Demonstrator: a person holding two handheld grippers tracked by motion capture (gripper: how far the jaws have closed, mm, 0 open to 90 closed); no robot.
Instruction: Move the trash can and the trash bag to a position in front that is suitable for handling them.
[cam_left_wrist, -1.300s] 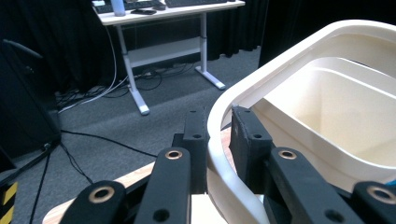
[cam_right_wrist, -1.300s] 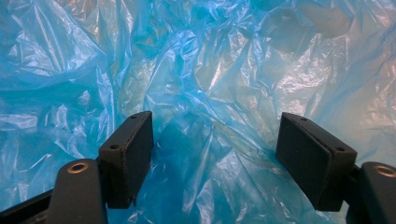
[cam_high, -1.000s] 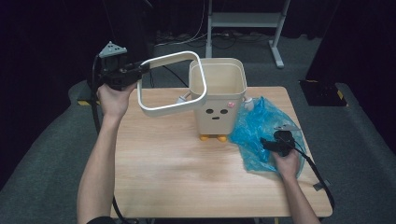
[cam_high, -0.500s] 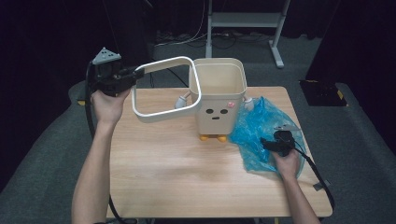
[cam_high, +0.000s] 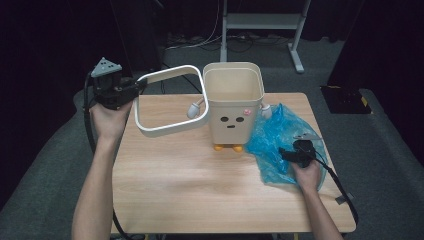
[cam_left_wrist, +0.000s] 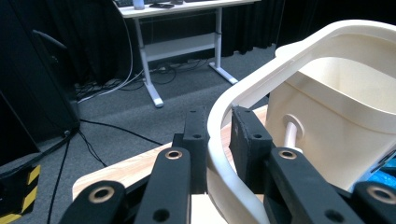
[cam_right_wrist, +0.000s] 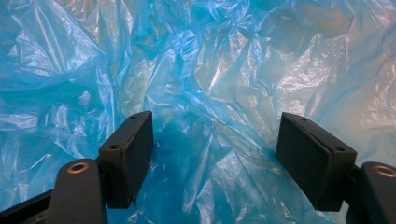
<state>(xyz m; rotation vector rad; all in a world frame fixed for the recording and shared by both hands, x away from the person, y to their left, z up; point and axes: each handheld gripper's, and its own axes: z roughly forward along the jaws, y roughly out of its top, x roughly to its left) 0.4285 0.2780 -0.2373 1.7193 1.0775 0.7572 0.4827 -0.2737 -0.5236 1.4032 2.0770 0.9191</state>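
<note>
The high view looks down and forward from above the near side of the tabletop (cam_high: 200, 185), far enough back to take in all of it, both arms and the floor beyond.

The left gripper view sits very close behind its own black fingers (cam_left_wrist: 247, 135). It looks across the far left corner of the tabletop toward the cream bin (cam_left_wrist: 345, 135) and a white desk (cam_left_wrist: 187, 7) far off. The high view shares that bin (cam_high: 232, 107).

The right gripper view looks straight down, very near the blue plastic bag (cam_right_wrist: 196, 70). The high view shares that bag (cam_high: 272, 137) at the right.
</note>
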